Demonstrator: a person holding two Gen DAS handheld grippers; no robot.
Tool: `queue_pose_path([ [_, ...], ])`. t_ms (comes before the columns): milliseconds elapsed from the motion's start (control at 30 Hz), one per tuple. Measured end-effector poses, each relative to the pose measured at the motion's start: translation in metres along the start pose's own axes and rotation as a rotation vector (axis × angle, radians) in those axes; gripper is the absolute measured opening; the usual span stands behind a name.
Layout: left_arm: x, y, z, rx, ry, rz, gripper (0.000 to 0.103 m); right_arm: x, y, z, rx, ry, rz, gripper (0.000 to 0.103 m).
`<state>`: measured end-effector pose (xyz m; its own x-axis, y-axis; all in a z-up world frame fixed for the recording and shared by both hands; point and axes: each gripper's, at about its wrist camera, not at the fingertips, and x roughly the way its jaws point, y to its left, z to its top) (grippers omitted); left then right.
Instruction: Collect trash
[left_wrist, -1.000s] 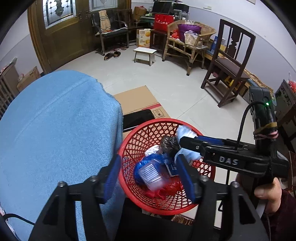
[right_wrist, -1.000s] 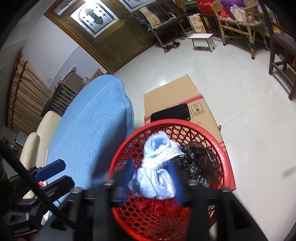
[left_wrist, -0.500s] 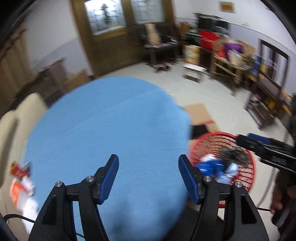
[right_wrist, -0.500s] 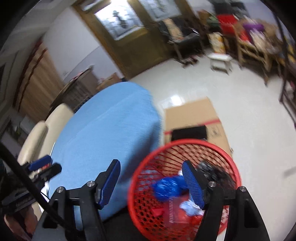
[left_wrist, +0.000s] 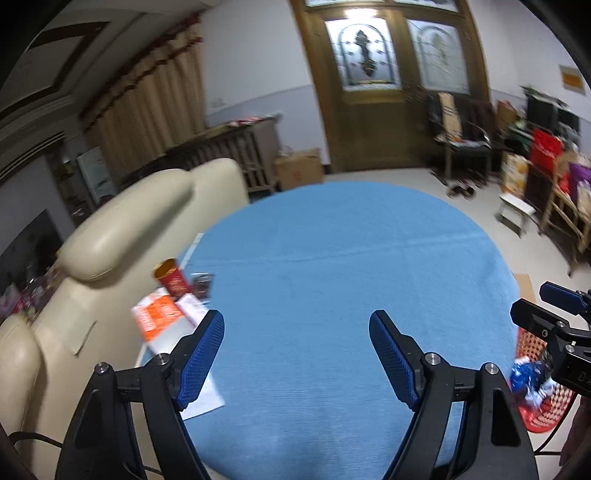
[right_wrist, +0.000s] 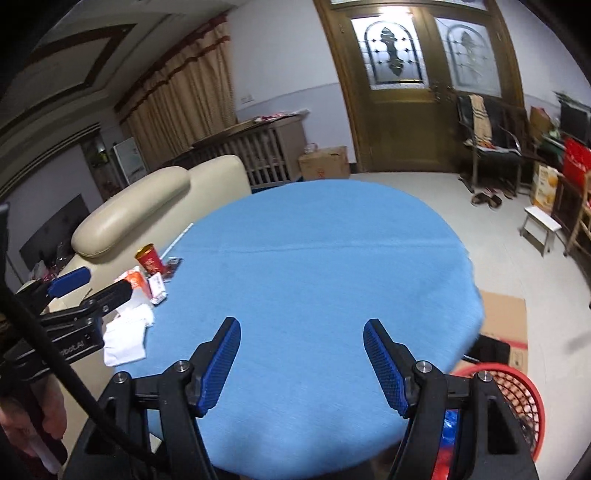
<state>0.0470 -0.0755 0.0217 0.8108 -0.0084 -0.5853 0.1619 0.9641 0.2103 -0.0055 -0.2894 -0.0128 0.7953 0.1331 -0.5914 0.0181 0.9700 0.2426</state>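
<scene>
A round table under a blue cloth (left_wrist: 332, 280) (right_wrist: 314, 273) fills both views. At its left edge lie a red paper cup (left_wrist: 171, 277) (right_wrist: 150, 260), an orange and white packet (left_wrist: 155, 319) (right_wrist: 135, 280), a small dark wrapper (left_wrist: 202, 284) and crumpled white tissue (right_wrist: 125, 338). The red mesh basket (right_wrist: 517, 391) (left_wrist: 543, 406) stands on the floor at the right with blue trash inside. My left gripper (left_wrist: 297, 354) hovers over the cloth, its jaws opening with nothing between them. My right gripper (right_wrist: 302, 360) is open and empty above the near table edge.
A cream sofa (left_wrist: 122, 236) (right_wrist: 147, 199) borders the table on the left. Flat cardboard (right_wrist: 502, 314) lies on the floor beyond the basket. A wooden door (left_wrist: 388, 85), chairs, a small stool (right_wrist: 541, 225) and stacked boxes line the far and right walls.
Both grippers let trash fall into the basket, rose and swung left from it to face the table. The left jaws widened. The white bundle left the right gripper.
</scene>
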Motion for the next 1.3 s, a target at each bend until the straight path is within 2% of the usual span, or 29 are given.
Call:
queue_pose_path([
  [333,-0.041,0.046,-0.006,-0.083,-0.126,0.088,0.082,-0.004,0.063,0.014,-0.068,-0.061,-0.002,0.073],
  [733,-0.065,0.065,-0.021,-0.140,-0.126,0.106,0.083,-0.007,0.090,-0.012,-0.087,-0.082,-0.007,0.073],
  [900,-0.073,0.065,-0.027,-0.133,-0.145,0.176,0.083,-0.011,0.100,-0.018,-0.112,-0.091,0.005,0.073],
  [1300,-0.072,0.068,-0.032,-0.148,-0.120,0.141,0.083,-0.010,0.108,-0.021,-0.119,-0.090,0.010,0.073],
])
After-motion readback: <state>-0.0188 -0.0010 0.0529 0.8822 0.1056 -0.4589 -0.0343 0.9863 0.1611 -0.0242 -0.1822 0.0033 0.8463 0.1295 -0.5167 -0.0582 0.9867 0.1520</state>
